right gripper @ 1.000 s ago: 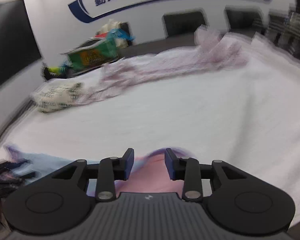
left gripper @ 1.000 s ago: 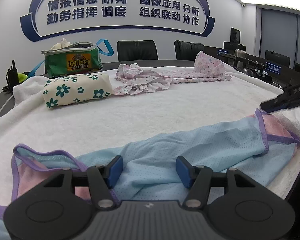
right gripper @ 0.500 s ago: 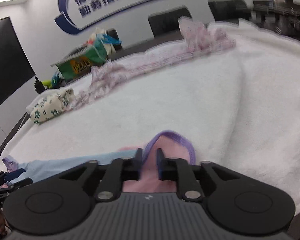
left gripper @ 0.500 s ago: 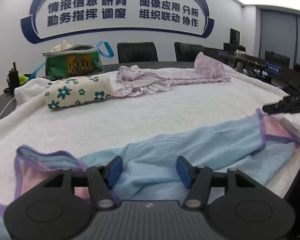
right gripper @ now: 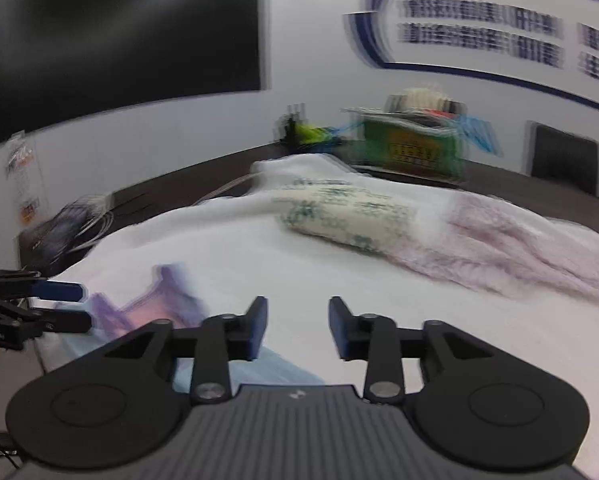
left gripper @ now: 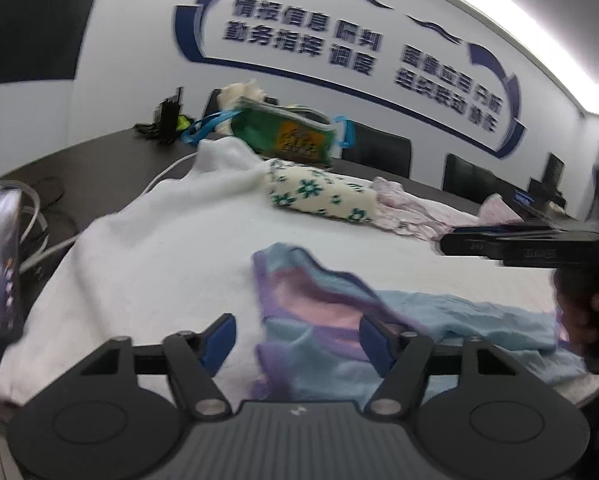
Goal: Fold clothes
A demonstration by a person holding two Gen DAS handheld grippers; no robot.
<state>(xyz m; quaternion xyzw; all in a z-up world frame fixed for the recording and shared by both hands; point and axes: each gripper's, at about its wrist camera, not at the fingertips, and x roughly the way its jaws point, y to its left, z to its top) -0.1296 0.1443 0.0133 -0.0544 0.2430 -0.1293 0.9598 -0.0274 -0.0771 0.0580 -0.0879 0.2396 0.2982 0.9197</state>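
Clothes number three on the white towel (left gripper: 147,248) covering the table (left gripper: 99,168): one blue garment with purple trim (left gripper: 439,316) rumpled at the near edge, one rolled flower-print piece (left gripper: 319,198) further back, and one pink garment (left gripper: 415,216) beside that roll. One green bag (left gripper: 291,136) stands behind them. Two claws are out. The left claw (left gripper: 297,338) is spread wide, its blue fingers astride the blue garment's trim. The right claw (right gripper: 297,326) gapes empty above the towel.
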